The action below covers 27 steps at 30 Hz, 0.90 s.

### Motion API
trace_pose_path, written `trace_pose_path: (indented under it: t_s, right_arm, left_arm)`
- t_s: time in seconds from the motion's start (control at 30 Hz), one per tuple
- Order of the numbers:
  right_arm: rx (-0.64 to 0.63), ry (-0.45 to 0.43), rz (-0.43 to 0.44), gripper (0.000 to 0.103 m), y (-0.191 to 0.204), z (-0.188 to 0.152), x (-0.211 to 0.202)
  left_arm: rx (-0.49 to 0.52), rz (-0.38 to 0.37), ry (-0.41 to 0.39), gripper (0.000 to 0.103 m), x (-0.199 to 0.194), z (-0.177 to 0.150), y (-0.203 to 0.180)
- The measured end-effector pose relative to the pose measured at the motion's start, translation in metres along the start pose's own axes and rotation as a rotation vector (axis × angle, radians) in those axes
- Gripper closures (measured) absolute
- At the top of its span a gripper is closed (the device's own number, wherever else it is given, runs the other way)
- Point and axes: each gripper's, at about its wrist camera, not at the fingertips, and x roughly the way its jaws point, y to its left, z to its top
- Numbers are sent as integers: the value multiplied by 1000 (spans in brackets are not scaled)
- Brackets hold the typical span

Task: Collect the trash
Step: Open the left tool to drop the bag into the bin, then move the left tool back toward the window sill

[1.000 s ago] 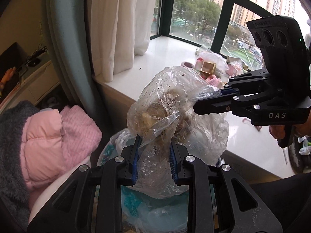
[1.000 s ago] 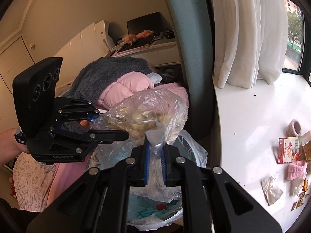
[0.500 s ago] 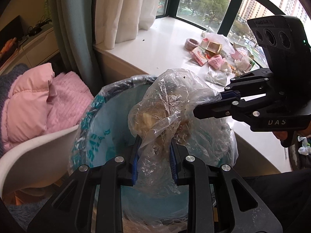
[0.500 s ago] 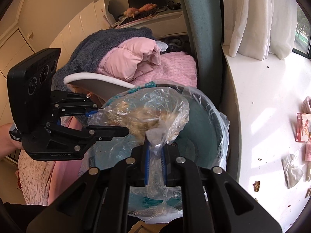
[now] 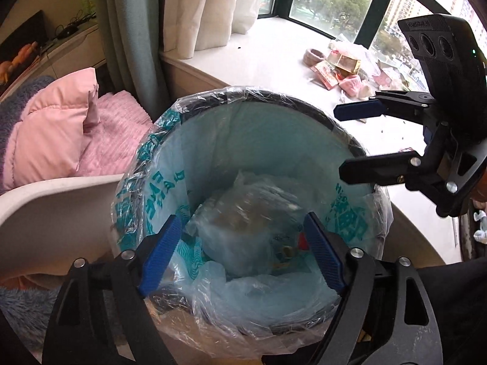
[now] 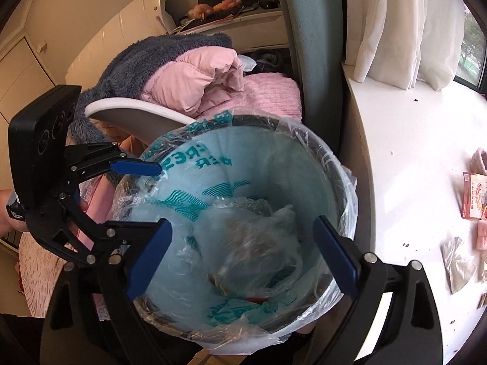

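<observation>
Both tools, left tool (image 5: 243, 249) and right tool (image 6: 242, 257), having just been opening, are now hovering spread and empty over the lined trash bin (image 5: 304, 100) where the released clear plastic bag (image 6: 255, 243) is lying, so the next move is probably fetching the wrappers (image 5: 334, 67) waiting on the windowsill (image 5: 268, 60).

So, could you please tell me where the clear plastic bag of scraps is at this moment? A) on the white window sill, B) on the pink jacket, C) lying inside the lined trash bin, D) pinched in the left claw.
C: the clear plastic bag lies down inside the trash bin, and both claws stand open above it.
</observation>
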Motion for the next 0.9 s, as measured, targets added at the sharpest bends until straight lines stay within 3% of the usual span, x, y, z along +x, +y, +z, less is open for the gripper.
trace_pose_path:
  t_s: [0.17,0.5,0.9]
  right_arm:
    - [62,-55,-28,12,-15,5,-20]
    - [176,-136,-123,12,-57,-2,-65]
    - [300,-214,-259,12,-115,-37,-135]
  left_arm:
    - [13,13,-20,7,-8,8,-3]
    - [108,-17,-92,7,-20,55,-34]
    - [266,-106,-133,7,-1,116,-102]
